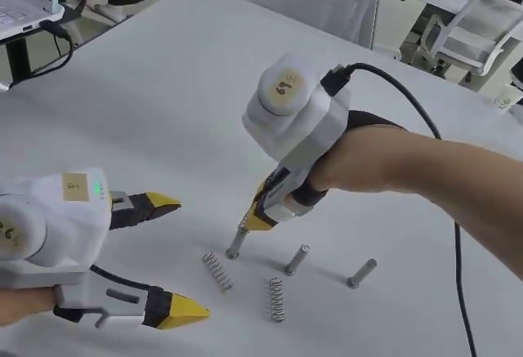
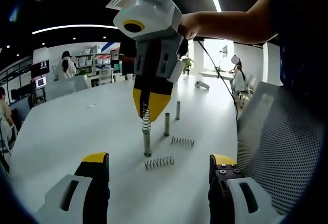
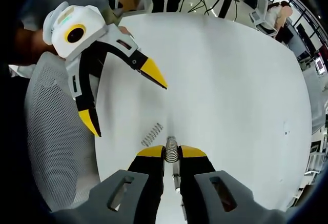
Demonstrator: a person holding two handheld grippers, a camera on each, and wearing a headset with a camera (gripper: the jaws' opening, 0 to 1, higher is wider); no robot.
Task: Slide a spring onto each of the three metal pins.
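Left gripper view: the right gripper (image 2: pixel 147 112), jaws clamped on a spring (image 2: pixel 146 122), holds it upright above the nearest pin (image 2: pixel 147 144), axes in line, lower coil at the pin's tip. Two loose springs (image 2: pixel 159 162) lie beside that pin; the left gripper (image 1: pixel 188 257) hovers wide open, empty.

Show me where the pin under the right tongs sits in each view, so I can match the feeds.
Head view: pin low centre, leftmost of three, just below the right tongs.
Left gripper view: centre, the nearest pin, with the held spring above it.
Right gripper view: bottom centre, pin between the tongs.
Shared landmark: the loose spring lying beside the pin.
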